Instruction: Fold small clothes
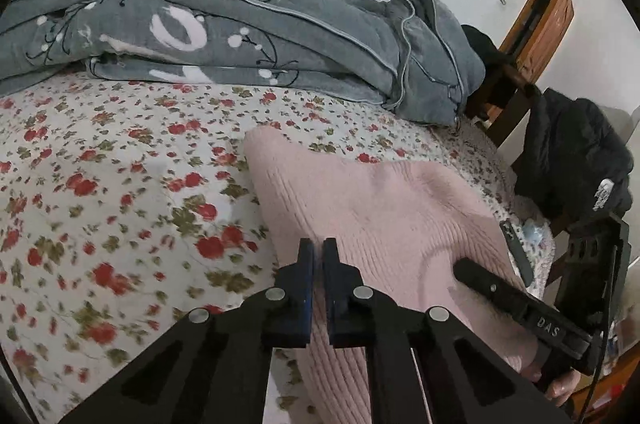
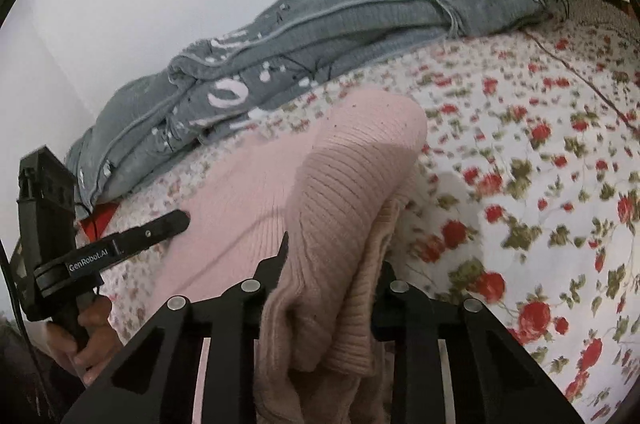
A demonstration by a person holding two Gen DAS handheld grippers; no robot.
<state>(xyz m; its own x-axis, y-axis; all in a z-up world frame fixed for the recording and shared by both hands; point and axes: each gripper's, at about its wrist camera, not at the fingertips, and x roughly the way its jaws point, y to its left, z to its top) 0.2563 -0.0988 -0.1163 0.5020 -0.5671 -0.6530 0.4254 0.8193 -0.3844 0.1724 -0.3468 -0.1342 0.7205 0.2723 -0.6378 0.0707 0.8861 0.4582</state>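
Right wrist view: the right claw [image 2: 332,280] is clamped on a bunched fold of the pink ribbed sweater [image 2: 352,184], the knit rising in a hump between its fingers and spilling toward the lens.
Sweater position: it lies on the bed's floral sheet [image 2: 540,184], part spread flat to the left, part lifted in the right claw's grip.
Why held so: judging by the raised hump, one side or sleeve is being carried over the flat body to make a fold.
Left claw: seen from its own camera, the left claw [image 1: 319,252] has its blue pads nearly together over the sweater's near edge [image 1: 380,208]; whether cloth is pinched between them I cannot tell.
Likely role: it probably pins or steadies the flat part while the other side is folded.
Background: a grey floral quilt [image 1: 224,24] is heaped along the wall, well apart from the sweater; a dark jacket [image 1: 576,152] hangs off the bed's side.
Hidden: the right claw's fingertips are buried in knit, so the exact pinch point is unseen.
Cut off: the sweater's near hem runs under both claws and out of frame; neckline and sleeves cannot be made out.
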